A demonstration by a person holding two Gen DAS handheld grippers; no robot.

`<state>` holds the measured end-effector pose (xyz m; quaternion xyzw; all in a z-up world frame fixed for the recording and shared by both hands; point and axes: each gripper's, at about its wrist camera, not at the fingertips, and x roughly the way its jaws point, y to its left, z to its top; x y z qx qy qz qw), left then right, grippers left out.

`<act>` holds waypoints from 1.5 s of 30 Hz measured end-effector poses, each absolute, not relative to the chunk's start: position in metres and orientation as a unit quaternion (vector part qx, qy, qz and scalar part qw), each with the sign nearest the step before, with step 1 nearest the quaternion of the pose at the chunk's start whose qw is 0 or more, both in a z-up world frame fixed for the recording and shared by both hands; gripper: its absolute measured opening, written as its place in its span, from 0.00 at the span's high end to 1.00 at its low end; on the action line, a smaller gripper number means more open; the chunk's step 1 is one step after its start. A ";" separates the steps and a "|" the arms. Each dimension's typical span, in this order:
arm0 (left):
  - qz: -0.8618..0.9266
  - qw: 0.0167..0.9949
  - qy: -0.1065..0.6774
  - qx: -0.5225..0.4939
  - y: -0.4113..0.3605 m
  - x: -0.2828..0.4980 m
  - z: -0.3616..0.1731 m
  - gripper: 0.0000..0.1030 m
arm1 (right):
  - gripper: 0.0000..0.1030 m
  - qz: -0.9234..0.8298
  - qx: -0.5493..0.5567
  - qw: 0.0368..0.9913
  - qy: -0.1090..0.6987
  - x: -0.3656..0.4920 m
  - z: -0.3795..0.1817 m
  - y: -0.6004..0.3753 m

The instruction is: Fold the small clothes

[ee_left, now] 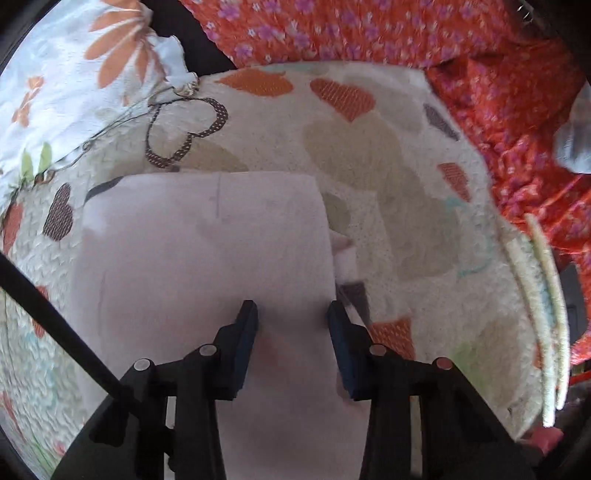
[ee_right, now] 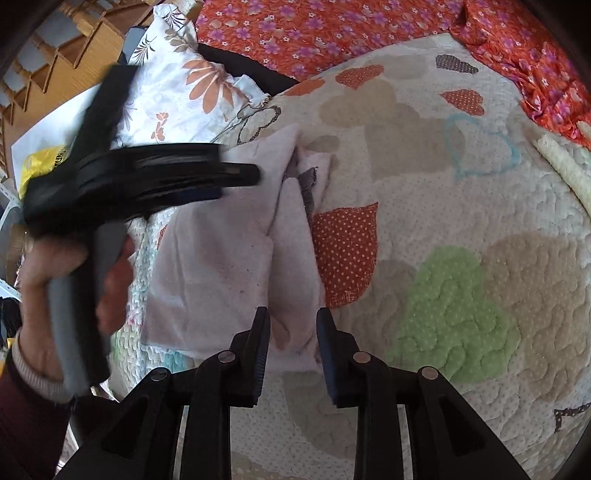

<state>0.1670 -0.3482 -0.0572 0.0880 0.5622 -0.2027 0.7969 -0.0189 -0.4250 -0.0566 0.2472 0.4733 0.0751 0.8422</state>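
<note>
A small pale pink garment (ee_left: 207,258) lies folded on the heart-patterned quilt (ee_left: 388,155). It also shows in the right wrist view (ee_right: 221,258), with a grey trimmed edge (ee_right: 308,184) at its right side. My left gripper (ee_left: 291,317) is open just above the garment, its fingers apart and holding nothing. In the right wrist view the left gripper (ee_right: 236,173) hovers blurred over the garment's far part, held by a hand. My right gripper (ee_right: 291,325) is open and empty at the garment's near right corner.
An orange floral sheet (ee_right: 332,33) lies at the back and right. A white pillow with orange flowers (ee_right: 184,88) sits at the back left. Wooden furniture (ee_right: 55,66) and a yellow bag (ee_right: 40,162) stand beyond the bed's left edge. The quilt's folded border (ee_left: 543,295) lies at the right.
</note>
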 end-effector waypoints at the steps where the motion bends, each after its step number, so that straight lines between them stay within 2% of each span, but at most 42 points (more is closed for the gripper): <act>1: -0.200 0.799 0.560 0.088 -0.351 0.171 -0.059 0.62 | 0.72 0.076 0.242 0.845 0.471 -0.019 -0.055 -0.423; 5: -0.233 0.792 0.564 0.018 -0.344 0.184 -0.053 0.61 | 0.72 0.073 0.218 0.854 0.466 -0.020 -0.050 -0.416; 7: -0.241 0.794 0.558 -0.021 -0.338 0.187 -0.047 0.50 | 0.71 0.076 0.215 0.855 0.465 -0.020 -0.049 -0.414; 10: -0.225 0.791 0.568 0.037 -0.351 0.188 -0.058 0.50 | 0.71 0.085 0.221 0.852 0.468 -0.020 -0.051 -0.412; 11: -0.223 0.791 0.567 0.055 -0.357 0.187 -0.061 0.52 | 0.71 0.087 0.223 0.850 0.469 -0.019 -0.051 -0.412; 12: -0.217 0.795 0.561 0.075 -0.362 0.186 -0.063 0.61 | 0.71 0.089 0.224 0.849 0.470 -0.018 -0.051 -0.412; 13: -0.206 0.800 0.554 0.100 -0.368 0.185 -0.065 0.76 | 0.71 0.090 0.225 0.849 0.470 -0.018 -0.052 -0.412; 15: -0.202 0.801 0.554 0.100 -0.369 0.188 -0.063 0.91 | 0.71 0.090 0.224 0.850 0.467 -0.018 -0.051 -0.412; 20: -0.202 0.804 0.556 0.050 -0.358 0.200 -0.048 0.92 | 0.70 0.091 0.235 0.860 0.444 -0.016 -0.050 -0.415; 21: -0.202 0.804 0.557 0.048 -0.358 0.202 -0.046 0.92 | 0.68 0.094 0.242 0.860 0.439 -0.012 -0.051 -0.416; 23: -0.201 0.806 0.554 0.054 -0.363 0.203 -0.044 0.92 | 0.55 0.093 0.249 0.860 0.435 -0.005 -0.054 -0.413; 27: -0.216 0.806 0.547 0.069 -0.378 0.201 -0.044 0.94 | 0.54 0.104 0.274 0.834 0.467 0.010 -0.078 -0.406; 29: -0.222 0.803 0.550 0.067 -0.382 0.200 -0.045 0.94 | 0.90 0.123 0.289 0.807 0.500 0.014 -0.093 -0.403; 32: -0.233 0.803 0.546 0.059 -0.382 0.197 -0.039 0.94 | 0.90 0.125 0.269 0.801 0.520 0.011 -0.093 -0.400; 35: -0.236 0.813 0.530 0.048 -0.371 0.187 -0.022 0.84 | 0.90 0.119 0.248 0.806 0.523 0.010 -0.089 -0.396; 37: -0.234 0.827 0.510 0.042 -0.353 0.172 -0.004 0.49 | 0.90 0.114 0.245 0.808 0.523 0.010 -0.088 -0.394; 40: -0.219 0.860 0.459 0.033 -0.315 0.144 0.023 0.25 | 0.90 0.105 0.239 0.813 0.521 0.012 -0.085 -0.393; 42: -0.202 0.886 0.414 0.051 -0.286 0.122 0.039 0.15 | 0.90 0.093 0.226 0.822 0.514 0.014 -0.081 -0.392; 45: -0.156 0.914 0.366 0.080 -0.238 0.090 0.050 0.12 | 0.86 0.070 0.199 0.842 0.496 0.013 -0.073 -0.391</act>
